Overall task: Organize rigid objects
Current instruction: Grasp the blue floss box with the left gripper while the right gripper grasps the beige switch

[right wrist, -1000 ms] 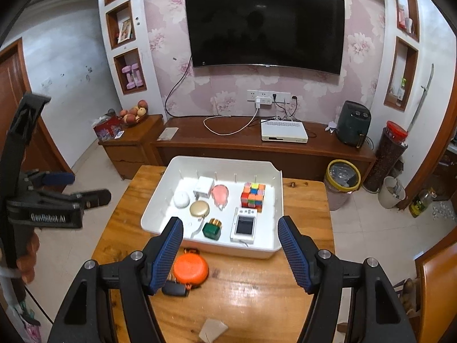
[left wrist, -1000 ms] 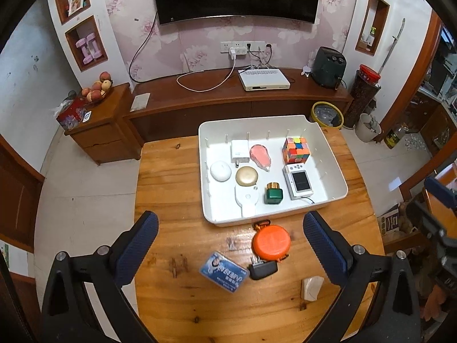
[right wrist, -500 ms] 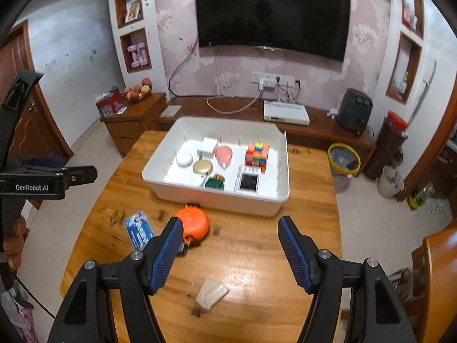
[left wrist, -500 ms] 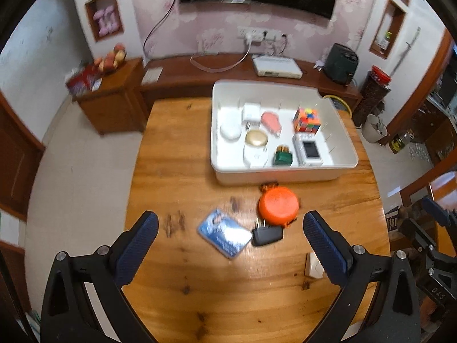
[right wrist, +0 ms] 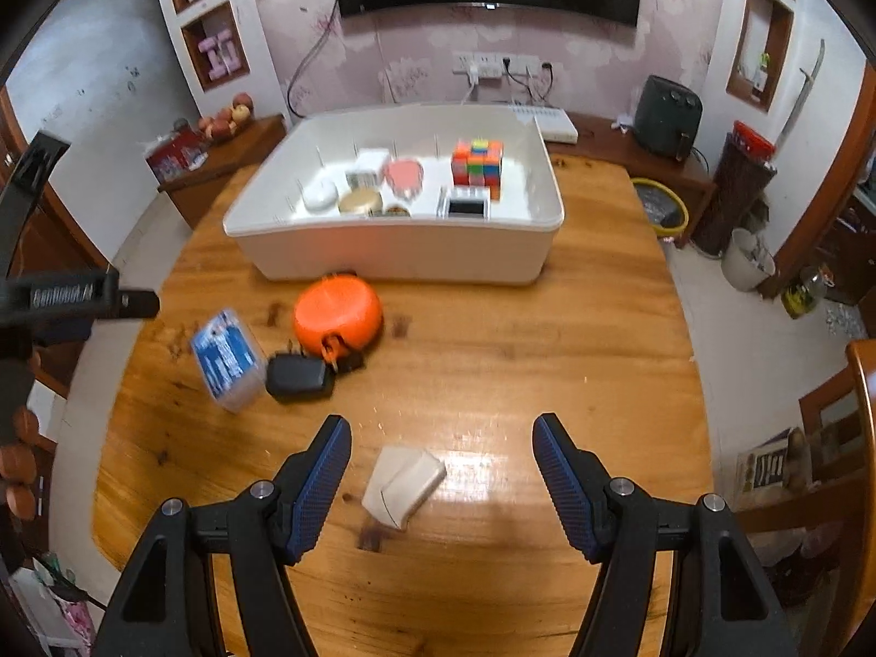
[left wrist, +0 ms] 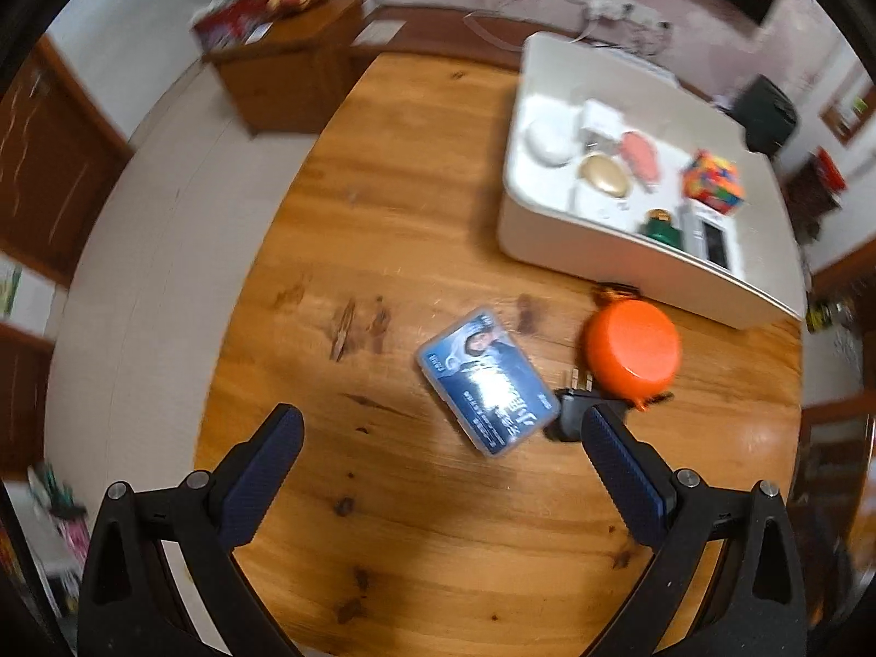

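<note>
On the wooden table lie a blue clear card box (left wrist: pixel 486 379) (right wrist: pixel 227 357), a black plug adapter (left wrist: pixel 572 416) (right wrist: pixel 298 378), an orange round case (left wrist: pixel 632 351) (right wrist: pixel 336 317) and a small white flat block (right wrist: pixel 404 484). My left gripper (left wrist: pixel 437 426) hangs open just above the table, the card box a little beyond its fingertips. My right gripper (right wrist: pixel 442 435) is open too, with the white block lying between and just below its fingers (right wrist: pixel 323 479). Neither holds anything. The left gripper's body (right wrist: pixel 65 295) shows at the left edge of the right wrist view.
A white tray (right wrist: pixel 405 252) (left wrist: pixel 553 241) stands at the table's far side with several items inside, among them a colour cube (right wrist: pixel 477 167), a gold disc (right wrist: pixel 358 201) and a small screen device (right wrist: pixel 468 207). A wooden chair (right wrist: pixel 854 438) stands at the right.
Both grippers have sunk toward the table. The left view has rolled and closed in on the card box; the right one now has the white block between its fingers.
</note>
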Demonstrator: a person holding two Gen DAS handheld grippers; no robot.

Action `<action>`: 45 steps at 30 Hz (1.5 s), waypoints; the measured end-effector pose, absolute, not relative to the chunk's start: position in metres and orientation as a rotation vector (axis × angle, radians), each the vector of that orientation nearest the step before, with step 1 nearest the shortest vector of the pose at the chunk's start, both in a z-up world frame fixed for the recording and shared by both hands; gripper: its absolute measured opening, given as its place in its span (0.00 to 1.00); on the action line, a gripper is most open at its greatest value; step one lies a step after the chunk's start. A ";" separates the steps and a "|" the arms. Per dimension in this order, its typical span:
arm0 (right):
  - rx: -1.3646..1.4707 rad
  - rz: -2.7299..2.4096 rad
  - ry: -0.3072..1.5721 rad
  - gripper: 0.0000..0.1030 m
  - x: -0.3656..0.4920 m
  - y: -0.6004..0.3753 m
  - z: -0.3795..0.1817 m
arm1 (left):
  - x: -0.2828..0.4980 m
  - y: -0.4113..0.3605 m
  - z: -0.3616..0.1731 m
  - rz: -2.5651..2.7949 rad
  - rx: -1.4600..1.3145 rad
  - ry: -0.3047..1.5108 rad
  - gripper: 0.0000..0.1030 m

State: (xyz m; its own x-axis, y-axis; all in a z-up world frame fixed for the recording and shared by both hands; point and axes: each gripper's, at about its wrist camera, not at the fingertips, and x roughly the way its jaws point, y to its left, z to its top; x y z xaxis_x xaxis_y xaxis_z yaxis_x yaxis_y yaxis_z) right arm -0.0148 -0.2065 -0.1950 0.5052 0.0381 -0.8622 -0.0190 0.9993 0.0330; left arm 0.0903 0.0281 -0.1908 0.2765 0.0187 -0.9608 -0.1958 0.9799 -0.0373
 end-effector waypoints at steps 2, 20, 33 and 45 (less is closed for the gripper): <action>0.013 0.031 1.059 0.68 -0.015 -0.204 -0.205 | 0.097 0.032 -0.205 0.177 -0.208 1.313 0.98; 0.085 0.026 1.180 0.68 -0.018 -0.186 -0.273 | 0.139 0.035 -0.275 0.357 -0.402 1.430 0.98; 0.046 -0.007 1.218 0.63 -0.011 -0.175 -0.297 | 0.141 0.030 -0.302 0.420 -0.400 1.479 0.95; -0.025 0.022 1.218 0.46 -0.012 -0.162 -0.304 | 0.124 0.016 -0.313 0.380 -0.373 1.504 0.66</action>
